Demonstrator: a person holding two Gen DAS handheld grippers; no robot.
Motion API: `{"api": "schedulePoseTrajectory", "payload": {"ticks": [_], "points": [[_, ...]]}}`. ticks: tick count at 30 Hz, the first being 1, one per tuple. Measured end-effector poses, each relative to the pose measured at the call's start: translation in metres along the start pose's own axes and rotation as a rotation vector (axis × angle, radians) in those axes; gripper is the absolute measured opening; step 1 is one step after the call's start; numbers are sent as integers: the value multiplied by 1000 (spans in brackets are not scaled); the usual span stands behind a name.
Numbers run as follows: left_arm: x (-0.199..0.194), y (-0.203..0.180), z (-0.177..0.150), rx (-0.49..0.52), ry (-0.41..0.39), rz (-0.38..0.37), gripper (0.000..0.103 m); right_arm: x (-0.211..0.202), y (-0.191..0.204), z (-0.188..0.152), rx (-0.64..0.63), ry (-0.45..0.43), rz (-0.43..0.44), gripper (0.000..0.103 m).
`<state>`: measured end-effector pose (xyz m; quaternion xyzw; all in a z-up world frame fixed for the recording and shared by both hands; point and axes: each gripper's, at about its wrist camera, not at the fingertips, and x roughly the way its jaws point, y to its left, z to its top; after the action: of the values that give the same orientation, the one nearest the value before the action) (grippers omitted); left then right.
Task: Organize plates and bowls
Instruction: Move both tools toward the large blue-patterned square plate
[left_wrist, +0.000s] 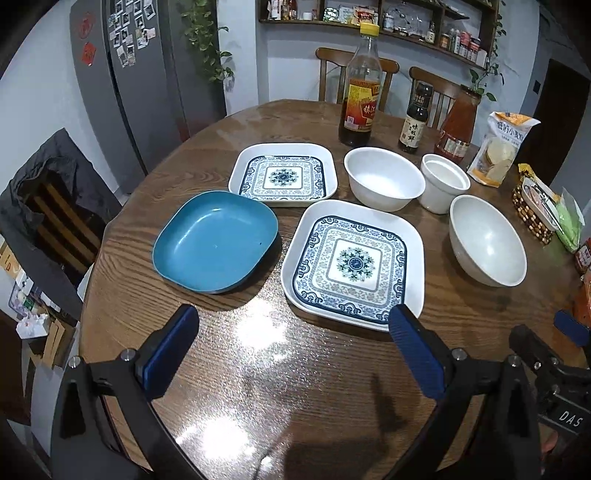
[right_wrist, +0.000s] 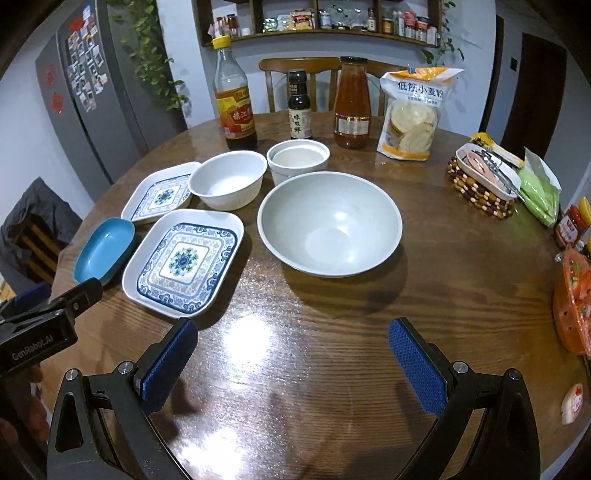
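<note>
Both tongs, left (left_wrist: 293, 354) and right (right_wrist: 291, 365), hung spread and empty over the bare near counter (right_wrist: 314, 369). No dish was stacked yet; sorting had not begun. Taking the near patterned plate (left_wrist: 352, 260) as landmark: blue plate (left_wrist: 216, 242) just left, second patterned plate (left_wrist: 282, 173) behind, big bowl (right_wrist: 328, 223) right, two white bowls beyond. Next probably meant gripping a plate rim to stack.

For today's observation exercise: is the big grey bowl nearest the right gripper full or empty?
Empty. The big grey bowl stands upright on the table, and its bare inner bottom shows in both views, with nothing in it.
</note>
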<state>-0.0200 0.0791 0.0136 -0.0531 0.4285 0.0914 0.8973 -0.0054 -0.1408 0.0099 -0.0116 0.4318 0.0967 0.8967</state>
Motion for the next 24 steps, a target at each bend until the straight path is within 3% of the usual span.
{"api": "schedulePoseTrajectory", "payload": {"ticks": [19, 24], "points": [[33, 7, 14, 39, 71, -69, 103, 24, 12, 8, 16, 49, 1, 103], [44, 12, 13, 58, 117, -158, 103, 36, 16, 8, 39, 86, 59, 103]]}}
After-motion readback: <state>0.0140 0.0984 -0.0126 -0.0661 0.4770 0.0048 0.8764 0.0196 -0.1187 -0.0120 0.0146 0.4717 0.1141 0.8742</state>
